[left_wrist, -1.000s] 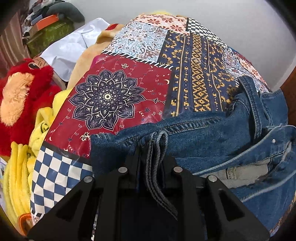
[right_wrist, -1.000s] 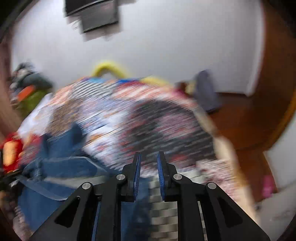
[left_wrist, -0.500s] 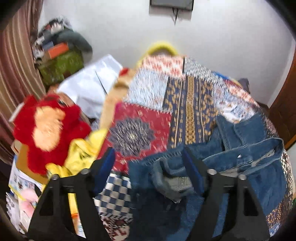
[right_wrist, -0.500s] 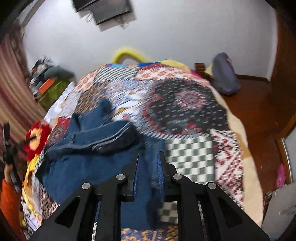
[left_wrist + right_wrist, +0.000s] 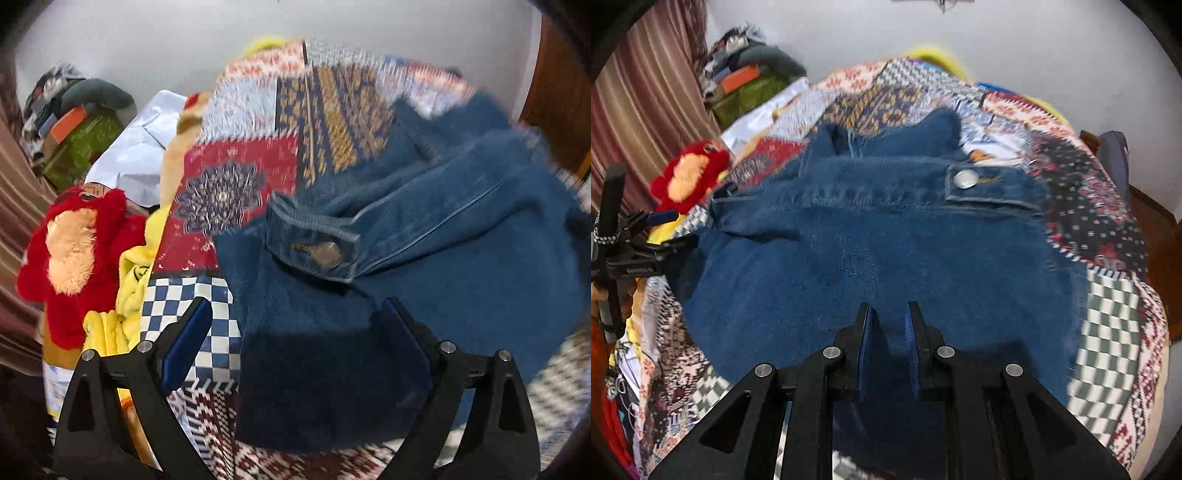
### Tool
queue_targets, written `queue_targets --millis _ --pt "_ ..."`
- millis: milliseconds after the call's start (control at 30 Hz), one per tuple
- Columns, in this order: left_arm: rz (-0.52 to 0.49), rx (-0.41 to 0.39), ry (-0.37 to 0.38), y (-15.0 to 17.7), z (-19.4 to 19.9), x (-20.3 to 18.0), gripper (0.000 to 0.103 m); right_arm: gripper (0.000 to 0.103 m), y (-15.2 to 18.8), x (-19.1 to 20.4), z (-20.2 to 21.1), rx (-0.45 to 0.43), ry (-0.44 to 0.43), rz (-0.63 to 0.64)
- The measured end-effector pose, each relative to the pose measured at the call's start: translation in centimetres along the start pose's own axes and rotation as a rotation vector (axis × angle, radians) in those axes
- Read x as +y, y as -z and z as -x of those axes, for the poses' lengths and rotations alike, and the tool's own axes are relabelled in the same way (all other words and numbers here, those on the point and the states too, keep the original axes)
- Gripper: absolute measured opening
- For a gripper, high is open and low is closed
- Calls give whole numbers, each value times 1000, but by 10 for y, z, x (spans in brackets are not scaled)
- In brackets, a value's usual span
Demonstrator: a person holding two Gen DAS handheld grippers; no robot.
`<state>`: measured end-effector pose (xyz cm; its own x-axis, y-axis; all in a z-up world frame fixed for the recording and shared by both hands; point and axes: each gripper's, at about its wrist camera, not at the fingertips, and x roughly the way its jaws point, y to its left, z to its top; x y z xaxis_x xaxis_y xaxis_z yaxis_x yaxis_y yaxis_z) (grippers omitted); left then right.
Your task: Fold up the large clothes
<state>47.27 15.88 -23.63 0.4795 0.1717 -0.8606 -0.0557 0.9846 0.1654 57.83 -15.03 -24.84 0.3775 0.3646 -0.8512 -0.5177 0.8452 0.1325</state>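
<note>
Denim jacket (image 5: pixel 879 243) spread flat on patchwork quilt (image 5: pixel 1108 302) over the bed, metal snap button (image 5: pixel 966 180) on its flap facing up. Left gripper (image 5: pixel 295 332) above the jacket's near edge, fingers (image 5: pixel 184 339) wide and opening further, denim below the gap but not pinched. Right gripper (image 5: pixel 889 332) low over the jacket, blue-padded fingers (image 5: pixel 911 343) closed to a narrow slit (dark denim seen through the slit; whether any is pinched, cannot tell). Red plush toy (image 5: pixel 74 254) and yellow cloth (image 5: pixel 129 280) beside the quilt's left edge. Striped curtain (image 5: pixel 646 110) behind. Both views motion-blurred.
</note>
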Motion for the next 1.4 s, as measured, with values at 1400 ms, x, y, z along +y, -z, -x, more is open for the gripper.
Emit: queue_targets --millis 1400 --pt "98 -108 233 -2 42 -17 100 13 -5 87 8 -66 25 132"
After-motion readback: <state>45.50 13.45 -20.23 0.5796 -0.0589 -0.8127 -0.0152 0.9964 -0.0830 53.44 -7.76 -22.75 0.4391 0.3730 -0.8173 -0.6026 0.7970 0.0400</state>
